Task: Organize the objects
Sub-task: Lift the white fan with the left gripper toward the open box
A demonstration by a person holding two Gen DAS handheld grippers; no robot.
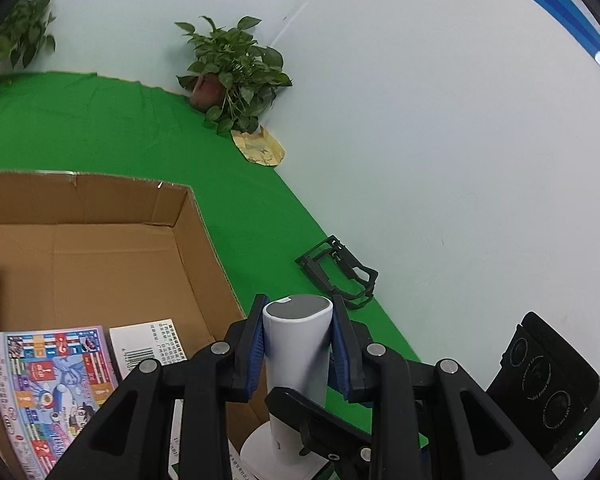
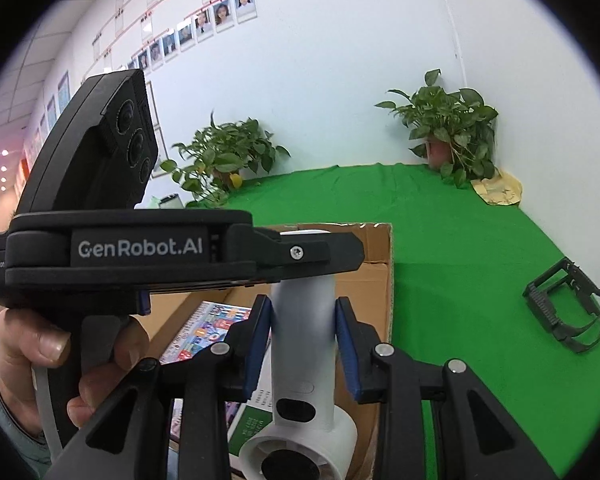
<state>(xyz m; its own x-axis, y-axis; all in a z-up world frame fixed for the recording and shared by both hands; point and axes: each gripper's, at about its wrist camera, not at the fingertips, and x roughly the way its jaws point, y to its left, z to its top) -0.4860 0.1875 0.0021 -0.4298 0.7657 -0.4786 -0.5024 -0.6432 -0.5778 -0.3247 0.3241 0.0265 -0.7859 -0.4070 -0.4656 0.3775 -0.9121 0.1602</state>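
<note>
A white handheld fan (image 1: 296, 356) with a grey end cap is held by both grippers over the right wall of an open cardboard box (image 1: 204, 232). My left gripper (image 1: 298, 312) is shut on the cap end of the handle. Further down the same handle (image 2: 304, 332), just above the round fan head (image 2: 300, 452), my right gripper (image 2: 303, 308) is shut. The right wrist view shows a hand (image 2: 32, 356) holding the left gripper's black body (image 2: 140, 248). In the box lie a colourful booklet (image 1: 52, 376) and a white carton (image 1: 148, 344) with a barcode.
A green cloth (image 2: 460, 248) covers the table up to a white wall. A black plastic frame (image 1: 340, 276) lies right of the box near the wall. Two potted plants (image 2: 448, 128) (image 2: 224, 156) stand at the back, one with yellow paper (image 1: 260, 148) beside it.
</note>
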